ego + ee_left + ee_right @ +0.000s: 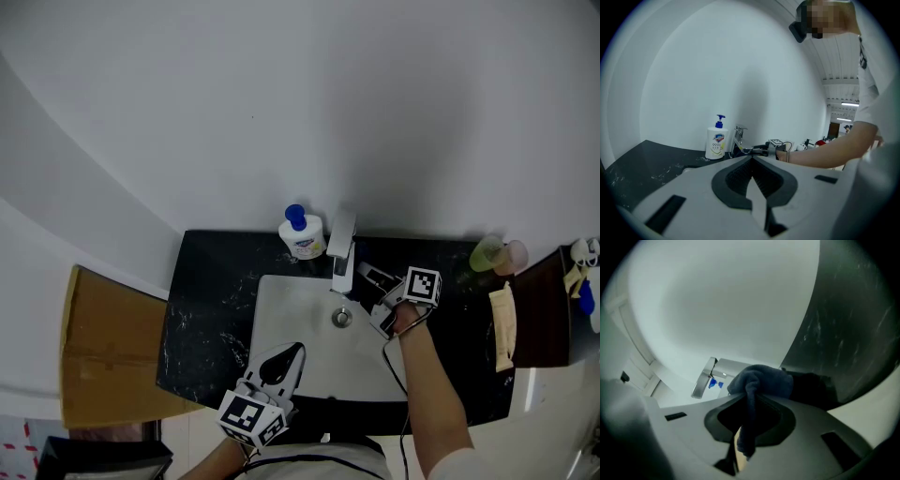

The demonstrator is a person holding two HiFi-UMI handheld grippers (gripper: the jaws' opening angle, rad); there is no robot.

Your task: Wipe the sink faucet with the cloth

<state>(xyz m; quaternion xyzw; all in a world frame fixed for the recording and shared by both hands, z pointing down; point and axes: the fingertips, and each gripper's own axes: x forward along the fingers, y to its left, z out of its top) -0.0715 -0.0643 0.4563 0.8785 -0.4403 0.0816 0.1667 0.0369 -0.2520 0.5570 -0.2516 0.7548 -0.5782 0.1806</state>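
Over the white sink [281, 328], right gripper's [750, 399] jaws clamp the cloth [761, 379] near the faucet [342, 246]; left gripper's [751, 159] jaws meet, empty.

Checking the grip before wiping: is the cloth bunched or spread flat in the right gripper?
Bunched: the cloth is a wadded lump with a hanging tail, pinched in the right gripper.
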